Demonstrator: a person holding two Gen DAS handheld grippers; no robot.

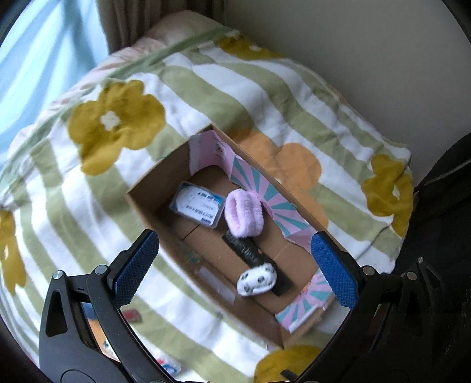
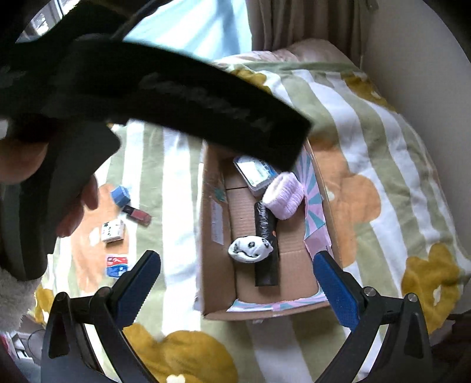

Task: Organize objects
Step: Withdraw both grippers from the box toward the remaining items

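An open cardboard box (image 1: 147, 191) (image 2: 216, 235) lies on a flowered bed cover. Inside it are a white-blue packet (image 1: 197, 207) (image 2: 254, 172), a pink fluffy roll (image 1: 244, 216) (image 2: 284, 196), a black roll (image 1: 253, 253) (image 2: 266, 244) and a white sock ball with black marks (image 1: 257, 278) (image 2: 250, 249). My left gripper (image 1: 235, 268) hangs open above the box, empty. My right gripper (image 2: 238, 287) is open and empty above the box's near end. Left of the box lie a blue cube (image 2: 120, 196), a dark red tube (image 2: 137, 214), a small white box (image 2: 112, 231) and a red-blue packet (image 2: 117, 265).
The black body of the left gripper (image 2: 176, 100) and a hand (image 2: 73, 206) cross the upper left of the right wrist view. A beige wall (image 1: 353, 59) runs along the bed's far side; curtains (image 2: 294, 23) hang behind. A pillow (image 1: 176, 26) lies beyond the cover.
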